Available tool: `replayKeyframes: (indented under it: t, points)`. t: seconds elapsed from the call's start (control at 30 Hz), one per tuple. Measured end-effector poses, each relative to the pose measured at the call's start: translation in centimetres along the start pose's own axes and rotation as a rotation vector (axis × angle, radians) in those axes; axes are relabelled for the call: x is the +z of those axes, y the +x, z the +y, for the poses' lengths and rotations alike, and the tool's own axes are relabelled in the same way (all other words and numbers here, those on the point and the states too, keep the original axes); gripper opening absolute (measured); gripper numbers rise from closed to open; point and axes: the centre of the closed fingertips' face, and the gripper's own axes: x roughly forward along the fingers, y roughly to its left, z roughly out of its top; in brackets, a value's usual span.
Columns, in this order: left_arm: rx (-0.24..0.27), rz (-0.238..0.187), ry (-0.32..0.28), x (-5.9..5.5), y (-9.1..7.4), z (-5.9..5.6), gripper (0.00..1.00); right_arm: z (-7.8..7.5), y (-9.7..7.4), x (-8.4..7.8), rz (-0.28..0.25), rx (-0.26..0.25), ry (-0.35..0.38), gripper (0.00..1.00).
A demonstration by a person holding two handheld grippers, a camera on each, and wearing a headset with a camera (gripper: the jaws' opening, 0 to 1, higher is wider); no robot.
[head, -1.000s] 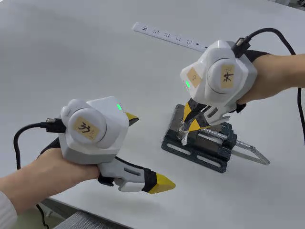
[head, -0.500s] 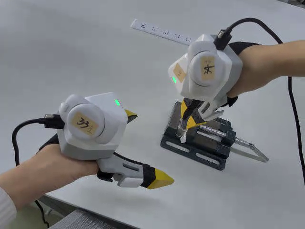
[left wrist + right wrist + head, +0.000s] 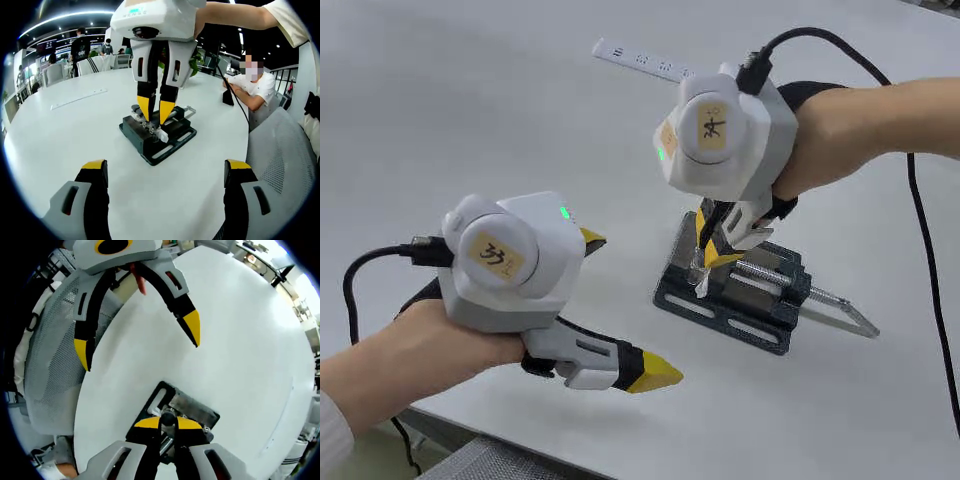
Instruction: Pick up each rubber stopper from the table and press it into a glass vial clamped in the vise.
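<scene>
A black vise stands on the white table with a small glass vial clamped upright at its left end. My right gripper points straight down onto the vial, its yellow tips nearly together. In the right gripper view the gripper is shut on a dark round rubber stopper right above the vise. My left gripper hovers low at the front left, apart from the vise, jaws wide open and empty. From the left gripper view the vise lies straight ahead.
A white power strip lies at the back of the table. The vise's screw handle sticks out to the right. The table's front edge runs just below my left hand, with a grey mesh chair beyond it. People sit at far tables.
My right gripper has shifted a little left and tipped more upright over the vial. The left gripper has hardly moved.
</scene>
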Motion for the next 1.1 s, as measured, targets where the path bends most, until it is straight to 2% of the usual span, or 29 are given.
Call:
replayKeyframes:
  t: [0.13, 0.27, 0.67, 0.83, 1.0, 1.1]
  points:
    - [0.002, -0.001, -0.002, 0.06, -0.02, 0.09, 0.96, 0.18, -0.04, -0.1, 0.018, -0.01, 0.046, 0.03]
    - [0.003, 0.0, -0.004, 0.08, 0.05, 0.04, 0.96, 0.19, -0.03, -0.16, 0.024, -0.021, 0.042, 0.04]
    - [0.002, 0.004, -0.006, 0.07, 0.11, -0.14, 0.95, 0.05, -0.02, -0.42, -0.015, -0.011, 0.004, 0.06]
    - [0.0, 0.008, -0.007, 0.0, 0.12, -0.17, 0.95, 0.14, 0.0, -0.35, -0.022, -0.023, -0.028, 0.07]
    - [-0.004, 0.01, -0.003, -0.01, 0.15, -0.29, 0.95, 0.33, -0.05, -0.28, -0.037, -0.019, -0.017, 0.11]
    - [-0.005, 0.009, -0.003, 0.05, 0.15, -0.32, 0.95, 0.1, -0.45, -0.55, -0.041, -0.035, -0.016, 0.13]
